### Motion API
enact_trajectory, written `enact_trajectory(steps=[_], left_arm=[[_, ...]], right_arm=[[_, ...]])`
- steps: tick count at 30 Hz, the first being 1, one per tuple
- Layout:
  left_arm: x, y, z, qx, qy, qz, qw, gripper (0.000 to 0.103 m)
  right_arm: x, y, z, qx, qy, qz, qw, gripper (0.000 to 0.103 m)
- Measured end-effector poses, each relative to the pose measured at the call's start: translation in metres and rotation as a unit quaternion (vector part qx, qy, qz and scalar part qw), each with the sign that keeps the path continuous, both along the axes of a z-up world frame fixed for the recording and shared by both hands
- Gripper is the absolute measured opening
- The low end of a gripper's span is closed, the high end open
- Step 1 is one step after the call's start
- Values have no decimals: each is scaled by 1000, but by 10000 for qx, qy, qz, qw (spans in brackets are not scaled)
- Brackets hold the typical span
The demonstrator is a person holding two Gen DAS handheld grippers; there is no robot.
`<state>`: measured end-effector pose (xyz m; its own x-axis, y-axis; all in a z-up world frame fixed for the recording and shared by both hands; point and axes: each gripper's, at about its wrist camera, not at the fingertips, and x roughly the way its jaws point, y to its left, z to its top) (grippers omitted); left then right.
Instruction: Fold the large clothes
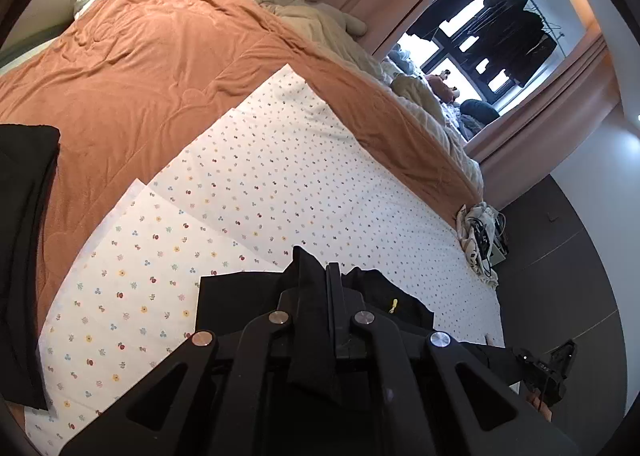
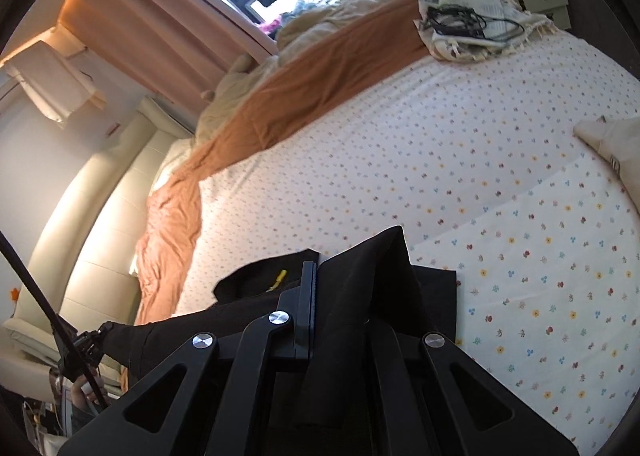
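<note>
A black garment [image 1: 236, 298] with a small yellow tag hangs between my two grippers above the flowered white sheet [image 1: 280, 175]. My left gripper [image 1: 320, 276] is shut on a bunched edge of it. My right gripper [image 2: 320, 276] is shut on another bunched edge of the same black garment [image 2: 368, 276], which drapes over the right finger. In the right wrist view the sheet [image 2: 460, 175] lies below and ahead. The other gripper [image 1: 548, 372] shows at the lower right of the left wrist view.
An orange quilt [image 1: 152, 67] covers the far side of the bed. Folded black cloth [image 1: 24, 215] lies on it at the left. A cloth with black cables [image 2: 468, 25] sits near the bed's corner. A cream item [image 2: 616, 139] lies at the right edge. Curtains and a window are beyond.
</note>
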<state>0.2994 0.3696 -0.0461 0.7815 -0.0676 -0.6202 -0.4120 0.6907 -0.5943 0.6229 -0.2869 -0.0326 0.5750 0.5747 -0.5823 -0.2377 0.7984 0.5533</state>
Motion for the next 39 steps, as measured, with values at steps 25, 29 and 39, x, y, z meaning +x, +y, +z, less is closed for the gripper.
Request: enact_trajectory(steps=[25, 29, 39], left_arm=[[76, 26, -80, -468, 556, -215, 9971, 103], [55, 25, -76, -369, 572, -137, 9976, 103], [-40, 4, -76, -131, 376, 95, 9992, 103]], right_arm=[[51, 44, -55, -452, 320, -493, 9972, 102], [31, 41, -53, -579, 309, -420, 9970, 102], [-44, 68, -41, -1114, 53, 215, 9935, 102]])
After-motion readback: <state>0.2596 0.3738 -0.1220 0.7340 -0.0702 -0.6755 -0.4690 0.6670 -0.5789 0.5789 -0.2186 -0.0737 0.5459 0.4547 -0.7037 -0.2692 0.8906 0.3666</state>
